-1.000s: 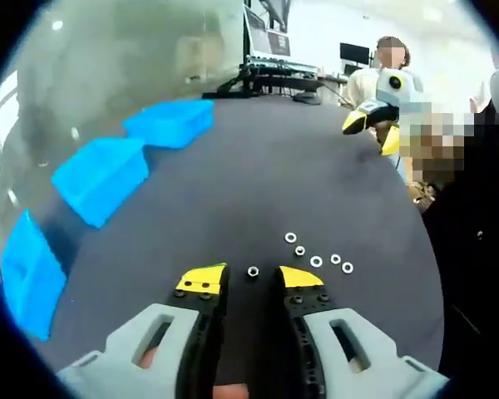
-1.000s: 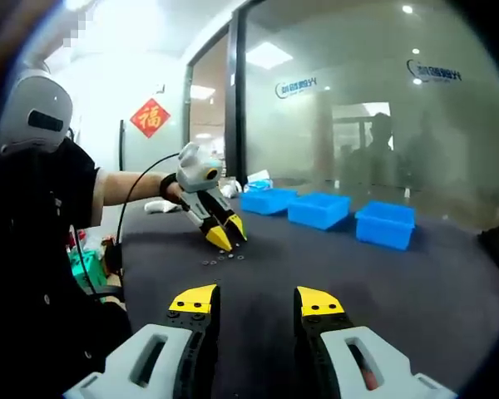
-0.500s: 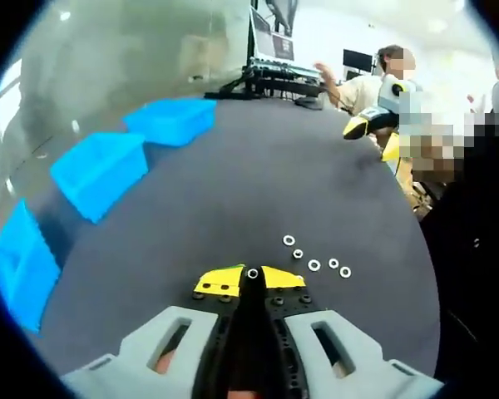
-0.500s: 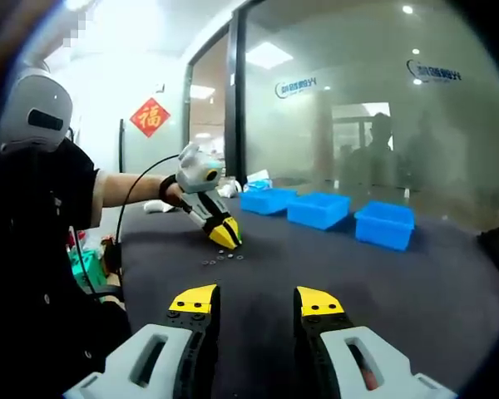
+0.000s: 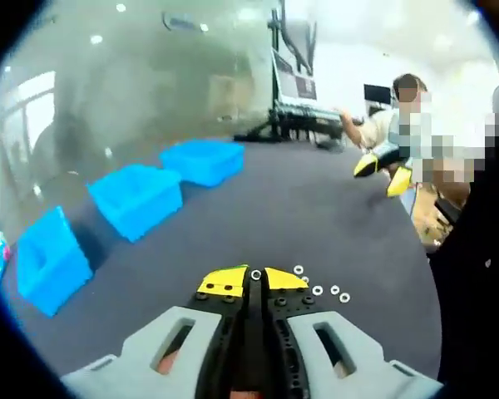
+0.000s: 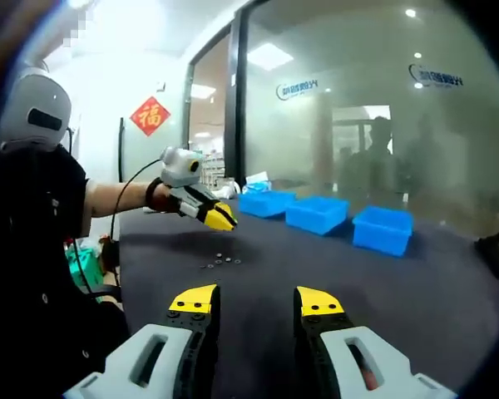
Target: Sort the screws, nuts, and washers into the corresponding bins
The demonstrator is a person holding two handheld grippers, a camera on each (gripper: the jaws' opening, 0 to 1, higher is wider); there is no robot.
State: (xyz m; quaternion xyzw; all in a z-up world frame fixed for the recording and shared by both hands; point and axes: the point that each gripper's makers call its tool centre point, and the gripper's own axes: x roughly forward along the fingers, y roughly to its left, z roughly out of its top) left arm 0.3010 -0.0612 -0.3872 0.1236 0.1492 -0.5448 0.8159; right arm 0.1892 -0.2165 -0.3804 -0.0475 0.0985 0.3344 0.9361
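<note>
Now left gripper (image 5: 255, 277) fingers pinched on nut (image 5: 255, 274); carry level to blue bins (image 5: 138, 198). Right gripper (image 6: 257, 301) fingers apart, empty.

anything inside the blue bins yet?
The nearest blue bin and the middle blue bin show bare blue interiors as far as visible; their floors are partly hidden by walls. The far blue bin is too shallowly seen.

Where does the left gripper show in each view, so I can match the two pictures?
Left gripper view: the left gripper rises from bottom centre, its jaws shut on a small nut.
Right gripper view: it is left of centre, lifted above the table.
Shared landmark: the three blue bins.
</note>
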